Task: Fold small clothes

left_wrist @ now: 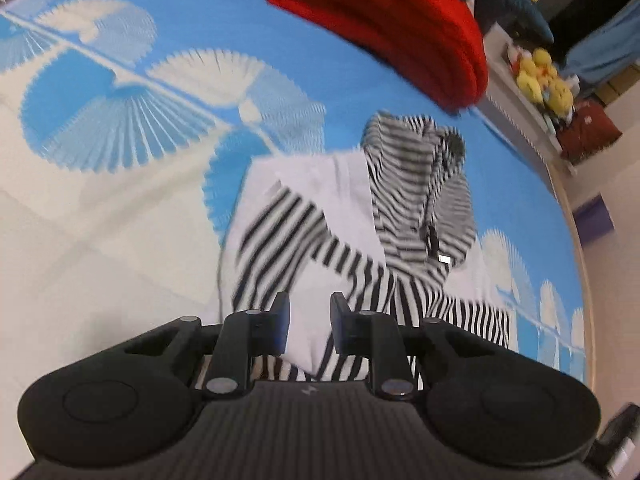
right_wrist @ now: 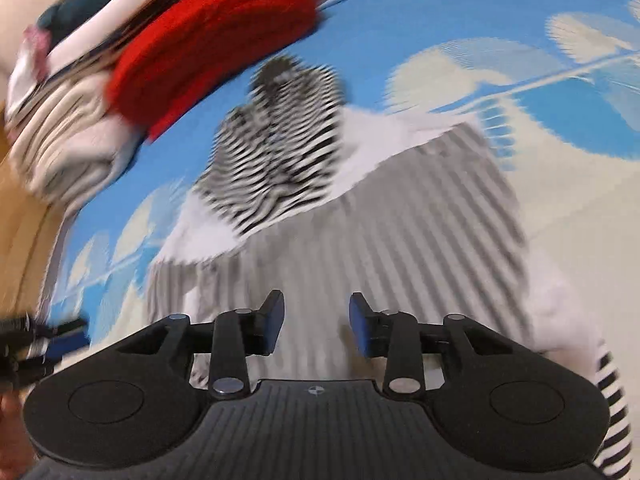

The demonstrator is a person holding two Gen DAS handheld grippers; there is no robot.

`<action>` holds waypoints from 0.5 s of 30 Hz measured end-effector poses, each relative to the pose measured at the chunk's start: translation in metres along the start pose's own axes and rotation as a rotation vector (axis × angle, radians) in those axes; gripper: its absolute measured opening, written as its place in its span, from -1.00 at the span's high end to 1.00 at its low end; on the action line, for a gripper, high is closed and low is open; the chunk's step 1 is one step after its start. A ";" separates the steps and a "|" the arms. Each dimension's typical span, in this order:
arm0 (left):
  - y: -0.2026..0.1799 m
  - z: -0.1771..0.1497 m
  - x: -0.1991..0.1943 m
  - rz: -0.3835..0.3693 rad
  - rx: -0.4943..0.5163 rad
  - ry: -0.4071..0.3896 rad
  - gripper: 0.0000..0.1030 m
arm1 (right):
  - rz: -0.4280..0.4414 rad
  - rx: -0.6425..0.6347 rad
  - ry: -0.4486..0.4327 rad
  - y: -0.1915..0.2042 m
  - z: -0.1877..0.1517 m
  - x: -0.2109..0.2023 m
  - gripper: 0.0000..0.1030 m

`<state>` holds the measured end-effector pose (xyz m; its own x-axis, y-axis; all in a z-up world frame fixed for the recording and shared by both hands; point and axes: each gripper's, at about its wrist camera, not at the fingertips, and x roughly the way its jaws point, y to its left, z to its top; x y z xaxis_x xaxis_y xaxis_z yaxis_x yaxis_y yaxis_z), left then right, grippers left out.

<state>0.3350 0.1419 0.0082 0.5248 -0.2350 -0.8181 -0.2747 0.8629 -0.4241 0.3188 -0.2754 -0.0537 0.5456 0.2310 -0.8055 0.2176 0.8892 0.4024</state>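
Observation:
A small white hooded top with black stripes [left_wrist: 352,220] lies on the blue and white patterned bed cover [left_wrist: 120,200], hood away from me, a striped sleeve folded across its white body. My left gripper [left_wrist: 310,324] hovers over its near hem, jaws apart with nothing between them. In the blurred right wrist view the same top [right_wrist: 360,208] lies ahead, its striped hood [right_wrist: 288,132] toward the far side. My right gripper [right_wrist: 316,328] is open and empty above the garment's near part.
A folded red knit [left_wrist: 392,20] lies at the far side of the bed, also in the right wrist view [right_wrist: 212,36], beside a pile of folded clothes [right_wrist: 68,120]. Yellow plush toys [left_wrist: 540,76] sit on a shelf past the bed's right edge.

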 end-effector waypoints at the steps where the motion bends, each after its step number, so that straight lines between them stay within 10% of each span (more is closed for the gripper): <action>1: 0.000 -0.003 0.009 0.002 0.006 0.017 0.54 | -0.072 0.033 0.034 -0.010 0.000 0.011 0.23; 6: 0.004 -0.013 0.050 0.033 -0.006 0.085 0.54 | -0.083 0.280 0.100 -0.075 0.004 0.041 0.38; 15: 0.003 -0.016 0.100 0.111 0.055 0.136 0.44 | -0.071 0.228 0.141 -0.091 0.013 0.036 0.45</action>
<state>0.3737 0.1136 -0.0811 0.3790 -0.1925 -0.9052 -0.2779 0.9093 -0.3097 0.3289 -0.3530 -0.1135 0.4084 0.2384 -0.8811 0.4363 0.7969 0.4178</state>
